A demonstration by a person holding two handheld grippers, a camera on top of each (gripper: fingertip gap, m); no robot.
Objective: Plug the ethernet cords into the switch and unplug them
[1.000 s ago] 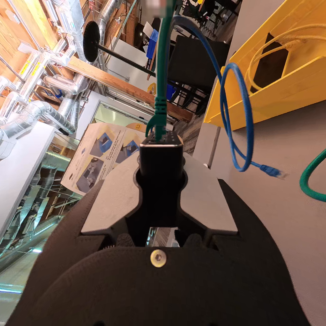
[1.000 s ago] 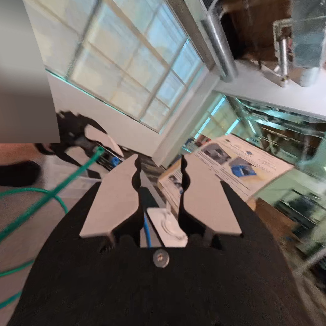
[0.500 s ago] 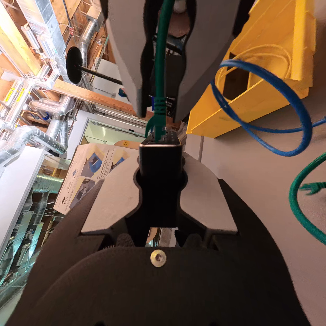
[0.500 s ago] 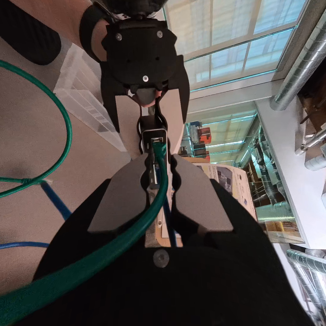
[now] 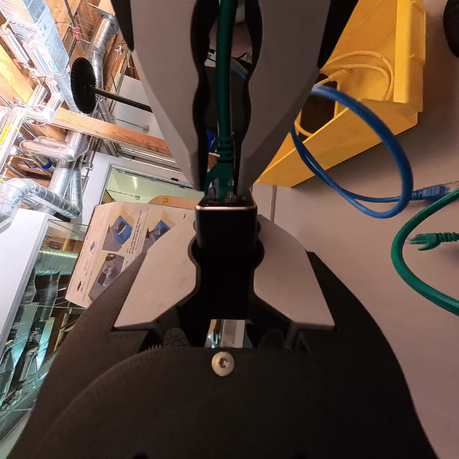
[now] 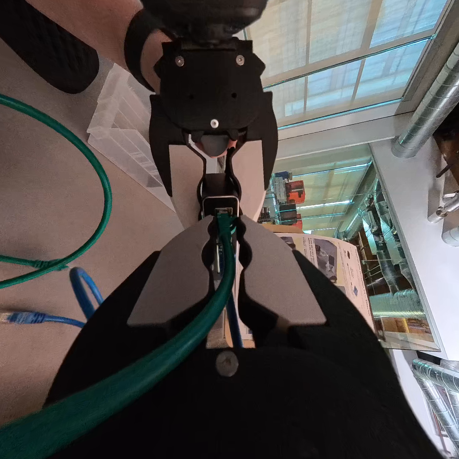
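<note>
My left gripper (image 5: 224, 223) is shut on the black switch (image 5: 224, 248) and holds it off the table. A green ethernet cord (image 5: 224, 82) is plugged into the switch's front port. My right gripper (image 6: 224, 223) faces the left one, its jaws pinched on the green plug (image 6: 224, 223) right at the switch (image 6: 219, 201). The cord runs back over the right gripper's body. A blue cord (image 5: 387, 139) loops on the table, its plug (image 5: 432, 191) free. Another green plug (image 5: 432, 239) lies free beside it.
A yellow bin (image 5: 372, 99) holding a yellow cord (image 5: 360, 64) stands on the grey table behind the blue loop. A clear plastic organiser (image 6: 124, 139) sits at the table edge. A printed instruction sheet (image 5: 116, 248) stands beyond. A person's arm (image 6: 111, 29) holds the left gripper. The tips of one gripper are about 5 cm away from the tips of the other.
My right gripper swung in from the side, lined up facing the switch, slid along the green cord to its plug and narrowed its jaws on it. The left gripper kept holding the switch.
</note>
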